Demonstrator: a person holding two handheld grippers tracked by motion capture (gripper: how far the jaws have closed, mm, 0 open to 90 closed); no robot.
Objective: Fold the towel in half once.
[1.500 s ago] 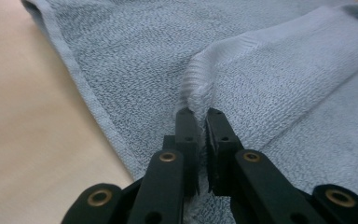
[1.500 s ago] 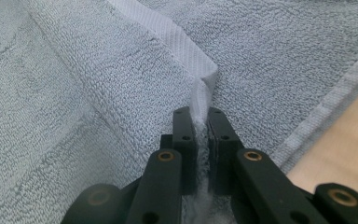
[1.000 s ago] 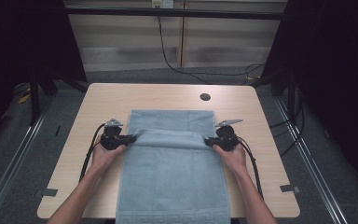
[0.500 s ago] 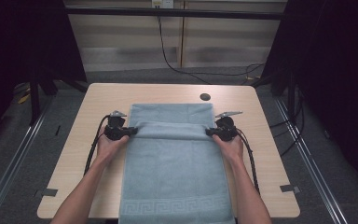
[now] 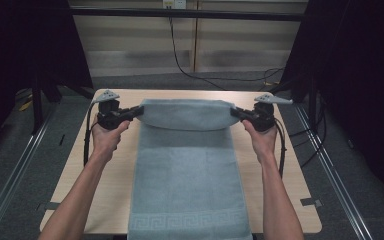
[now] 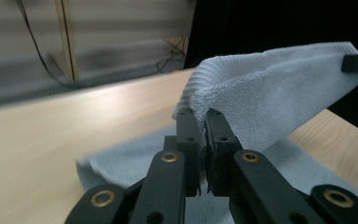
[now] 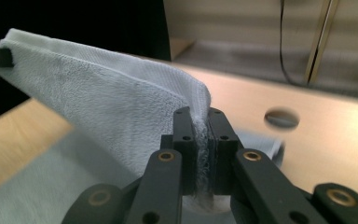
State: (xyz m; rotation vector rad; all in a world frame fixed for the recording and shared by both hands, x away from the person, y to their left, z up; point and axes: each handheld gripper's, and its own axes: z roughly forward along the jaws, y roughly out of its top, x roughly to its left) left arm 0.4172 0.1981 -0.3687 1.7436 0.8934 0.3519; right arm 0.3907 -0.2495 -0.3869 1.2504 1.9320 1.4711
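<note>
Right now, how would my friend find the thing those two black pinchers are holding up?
Look at the wooden table in the middle of the room. Running down its centre toward the person is a long pale blue towel. Its far end is lifted off the wood, pinched by the left gripper and right gripper, and its near edge carries a woven key pattern.

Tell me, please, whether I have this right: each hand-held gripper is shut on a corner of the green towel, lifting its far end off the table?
Nearly: the towel is light blue-grey, not green, as the high view shows. The left hand-held gripper and right hand-held gripper are indeed shut on it, its far end lifted off the table.
</note>
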